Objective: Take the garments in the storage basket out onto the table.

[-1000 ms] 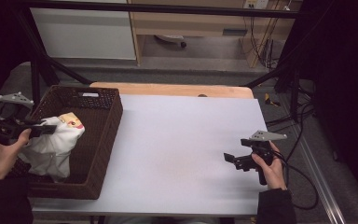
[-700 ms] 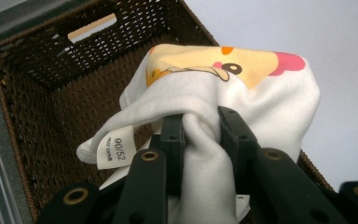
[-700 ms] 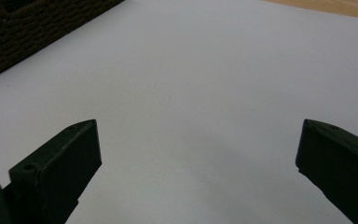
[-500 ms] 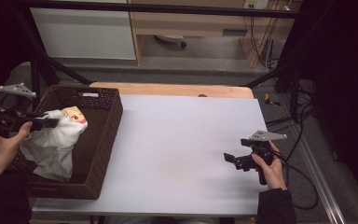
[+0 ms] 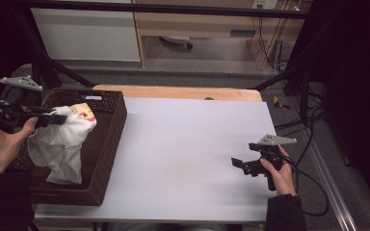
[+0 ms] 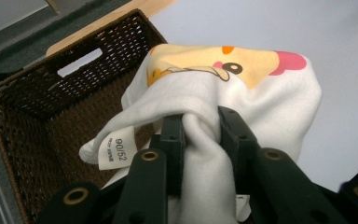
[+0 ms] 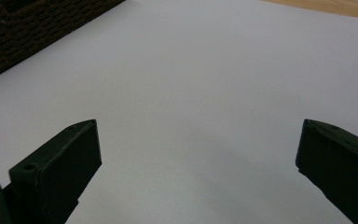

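A white cloth garment (image 5: 65, 144) with a yellow and pink cartoon print hangs over the dark woven basket (image 5: 107, 159) at the table's left. My left gripper (image 5: 60, 118) is shut on a bunched fold of it and holds it up, with its lower end draped into the basket. In the left gripper view the garment (image 6: 242, 88) is pinched between the two black jaws of the left gripper (image 6: 200, 122), and a size label hangs at its left. At the table's right side my right gripper (image 5: 236, 162) stands open, low over the white tabletop. The right gripper (image 7: 198, 154) has nothing between its jaws.
The white tabletop (image 5: 188, 144) stretches between the basket and the right hand. A wooden strip (image 5: 183, 92) runs along its far edge. Black frame bars and cables stand beyond the table, and a cable trails off the right edge.
My left gripper has risen with the white garment, pulling more of it up out of the basket. The right gripper has stayed where it was.
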Demonstrator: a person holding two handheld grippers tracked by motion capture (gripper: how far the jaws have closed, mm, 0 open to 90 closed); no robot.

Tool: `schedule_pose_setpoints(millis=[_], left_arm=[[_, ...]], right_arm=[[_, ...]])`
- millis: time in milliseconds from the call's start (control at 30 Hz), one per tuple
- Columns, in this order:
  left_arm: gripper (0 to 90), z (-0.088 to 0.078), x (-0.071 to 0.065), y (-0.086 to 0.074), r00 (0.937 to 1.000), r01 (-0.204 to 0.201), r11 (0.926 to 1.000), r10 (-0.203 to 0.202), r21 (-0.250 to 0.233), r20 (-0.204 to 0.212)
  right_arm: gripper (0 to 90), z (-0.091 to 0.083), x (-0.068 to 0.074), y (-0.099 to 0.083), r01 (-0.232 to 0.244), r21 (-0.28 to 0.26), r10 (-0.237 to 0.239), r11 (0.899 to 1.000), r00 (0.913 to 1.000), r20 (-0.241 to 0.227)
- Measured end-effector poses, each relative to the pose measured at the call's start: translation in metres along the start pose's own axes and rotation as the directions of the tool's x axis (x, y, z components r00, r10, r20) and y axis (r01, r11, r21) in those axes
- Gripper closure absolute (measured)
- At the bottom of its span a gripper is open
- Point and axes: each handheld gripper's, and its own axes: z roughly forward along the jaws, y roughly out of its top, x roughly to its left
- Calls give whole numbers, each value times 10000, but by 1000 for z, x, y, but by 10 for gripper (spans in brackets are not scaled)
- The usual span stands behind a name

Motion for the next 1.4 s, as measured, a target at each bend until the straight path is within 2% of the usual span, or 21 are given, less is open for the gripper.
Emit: schedule_pose_setpoints(millis=[367,667,1033,1300,1400], left_arm=[[725,-3,-11,21,9993,-331,9994,332,-55,171],[725,-2,-25,37,9974,-651,9978,654,-115,296],[725,2,-39,59,9923,-1154,9932,1159,-132,442],[725,5,-49,73,9901,-1222,9924,1230,-148,673],[725,5,-53,80,9883,-1355,9904,1370,-262,676]], right_arm=[[7,0,0,0,9,-12,-9,10000,10000,0],[7,-1,0,0,-8,-21,8,10000,10000,-2],[7,-1,0,0,-7,-22,7,10000,10000,-3],[7,0,0,0,14,-2,-14,10000,10000,-5],[7,0,0,0,33,23,-33,10000,10000,0]])
